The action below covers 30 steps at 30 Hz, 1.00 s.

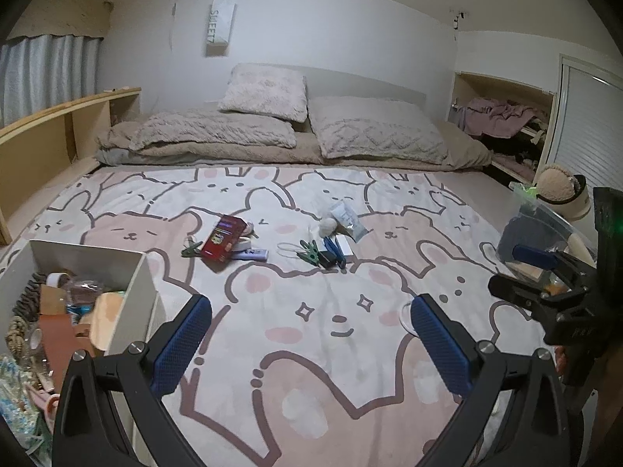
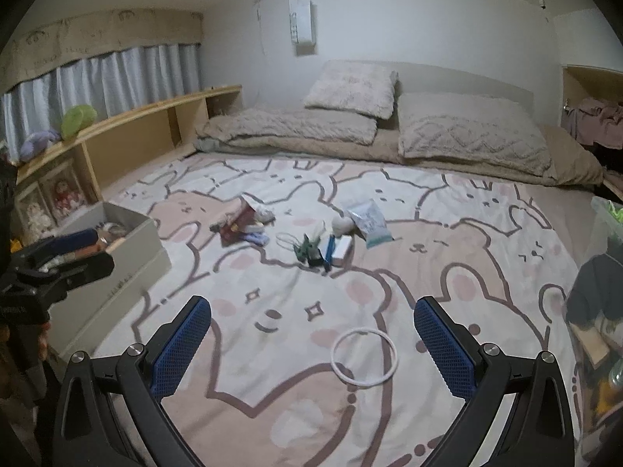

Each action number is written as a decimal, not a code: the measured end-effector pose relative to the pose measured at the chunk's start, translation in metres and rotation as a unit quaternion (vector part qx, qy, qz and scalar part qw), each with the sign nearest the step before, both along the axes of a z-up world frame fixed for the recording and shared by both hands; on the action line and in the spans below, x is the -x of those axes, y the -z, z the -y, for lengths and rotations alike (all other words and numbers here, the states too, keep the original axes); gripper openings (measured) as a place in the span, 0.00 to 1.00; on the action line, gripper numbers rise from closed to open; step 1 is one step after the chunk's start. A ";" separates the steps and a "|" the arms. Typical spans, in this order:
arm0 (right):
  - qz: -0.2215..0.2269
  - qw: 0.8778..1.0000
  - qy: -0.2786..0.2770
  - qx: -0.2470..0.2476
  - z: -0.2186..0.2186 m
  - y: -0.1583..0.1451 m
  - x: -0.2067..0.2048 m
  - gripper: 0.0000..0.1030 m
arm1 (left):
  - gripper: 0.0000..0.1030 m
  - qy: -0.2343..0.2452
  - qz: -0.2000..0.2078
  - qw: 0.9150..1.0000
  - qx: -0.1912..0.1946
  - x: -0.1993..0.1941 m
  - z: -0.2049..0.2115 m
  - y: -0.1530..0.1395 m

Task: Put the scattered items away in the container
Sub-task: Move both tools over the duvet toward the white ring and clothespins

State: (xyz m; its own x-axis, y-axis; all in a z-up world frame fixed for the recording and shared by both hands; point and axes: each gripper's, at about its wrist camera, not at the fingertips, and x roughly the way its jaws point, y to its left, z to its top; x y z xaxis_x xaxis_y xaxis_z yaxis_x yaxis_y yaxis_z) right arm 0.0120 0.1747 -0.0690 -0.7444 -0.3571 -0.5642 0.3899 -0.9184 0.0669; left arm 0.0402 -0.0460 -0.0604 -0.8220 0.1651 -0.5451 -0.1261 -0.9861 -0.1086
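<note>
Left wrist view: left tool [image 1: 311, 321] spread wide, nothing between its blue pads [image 1: 183, 340], hanging over the bunny-print blanket [image 1: 350, 369]; open bed surface straight ahead of the tool up to the scattered pile; white container [image 1: 134, 292] just left of the tool, its near corner beside the left pad, already part filled; red booklet [image 1: 224, 243] and green clip [image 1: 311, 253] ahead in the pile, pale pouch [image 1: 348, 220] further ahead and right; pillows [image 1: 264, 91] and wall at the far edge; wooden shelf [image 1: 58, 124] bounds the left side; right tool [image 1: 545, 268] off to the right, gap not readable here.

Right wrist view: right tool [image 2: 313, 321] also wide apart, empty; white ring [image 2: 364, 358] lies flat on the blanket just ahead, between the pads but not touched; pile well ahead, clear blanket between; container far left by the shelf, left tool [image 2: 78, 251] in front of it; dark clutter [image 2: 595, 292] crowds the right edge.
</note>
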 end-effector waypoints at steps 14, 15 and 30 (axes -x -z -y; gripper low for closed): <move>0.059 0.998 0.028 0.019 -0.033 0.042 0.046 1.00 | 1.00 -0.005 0.043 0.999 -0.028 0.051 -0.010 0.040; 0.066 0.997 0.030 0.025 -0.036 0.046 0.049 1.00 | 1.00 -0.005 0.047 0.998 -0.032 0.054 -0.010 0.043; 0.084 0.995 0.059 0.015 -0.037 0.096 0.066 1.00 | 1.00 0.015 0.097 0.995 -0.035 0.098 -0.024 0.089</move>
State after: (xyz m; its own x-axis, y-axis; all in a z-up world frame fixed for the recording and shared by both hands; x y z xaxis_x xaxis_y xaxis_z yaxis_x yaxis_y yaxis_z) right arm -0.0537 0.2113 -0.1652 -0.6782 -0.2915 -0.6746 0.2607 -0.9537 0.1500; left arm -0.0582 -0.0217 -0.1492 -0.6962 0.2310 -0.6796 -0.1254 -0.9714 -0.2018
